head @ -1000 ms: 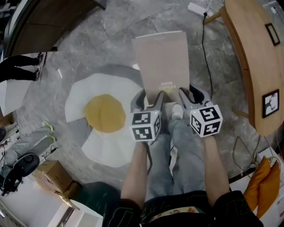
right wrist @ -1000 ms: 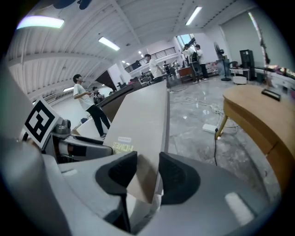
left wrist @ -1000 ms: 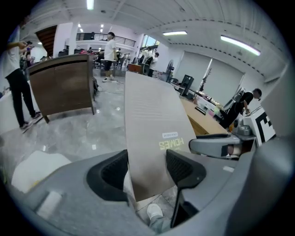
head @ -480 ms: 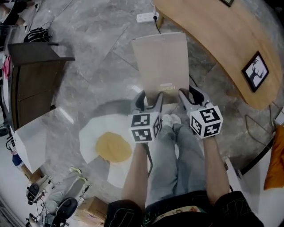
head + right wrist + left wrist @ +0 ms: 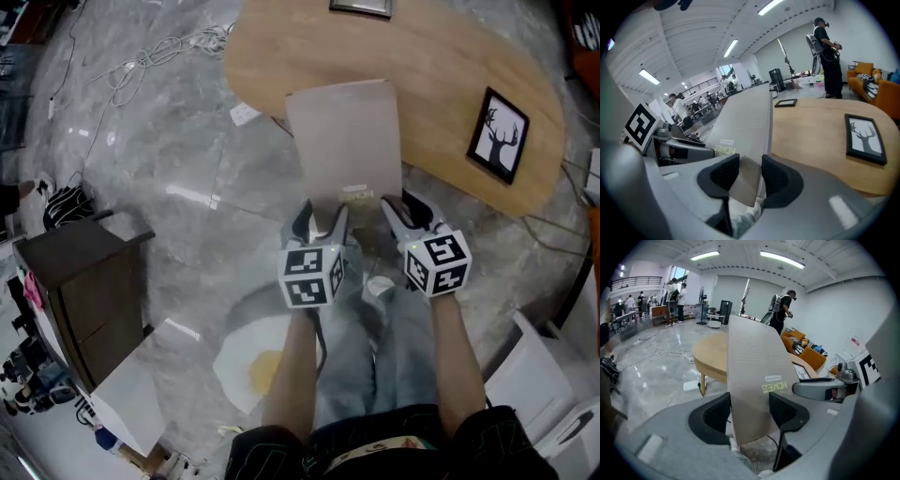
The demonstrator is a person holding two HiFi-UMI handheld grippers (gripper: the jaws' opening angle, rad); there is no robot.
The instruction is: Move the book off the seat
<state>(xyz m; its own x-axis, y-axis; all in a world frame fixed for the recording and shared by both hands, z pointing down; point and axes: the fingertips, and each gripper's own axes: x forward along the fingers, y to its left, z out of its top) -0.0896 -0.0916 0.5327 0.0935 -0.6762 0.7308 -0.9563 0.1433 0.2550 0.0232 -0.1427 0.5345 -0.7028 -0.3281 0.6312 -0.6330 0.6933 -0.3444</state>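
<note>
A thin beige book (image 5: 345, 141) is held up in the air, its far end over the edge of a round wooden table (image 5: 441, 70). My left gripper (image 5: 321, 217) is shut on the book's near left corner. My right gripper (image 5: 398, 208) is shut on its near right corner. In the left gripper view the book (image 5: 754, 366) stands between the dark pads of the left gripper (image 5: 749, 411), with green print on its cover. In the right gripper view the book (image 5: 743, 122) is pinched edge-on by the right gripper (image 5: 751, 176). No seat shows in any view.
A framed deer picture (image 5: 497, 136) lies on the table at the right, and a second frame (image 5: 361, 7) at its far edge. A dark cabinet (image 5: 80, 281) stands on the left, an egg-shaped rug (image 5: 253, 370) lies below my arms, and cables (image 5: 150, 56) run across the floor.
The whole view has swung round with the person. The egg rug slid down and out from under the book, and the wooden table came in beneath it. Both grips on the book are unchanged.
</note>
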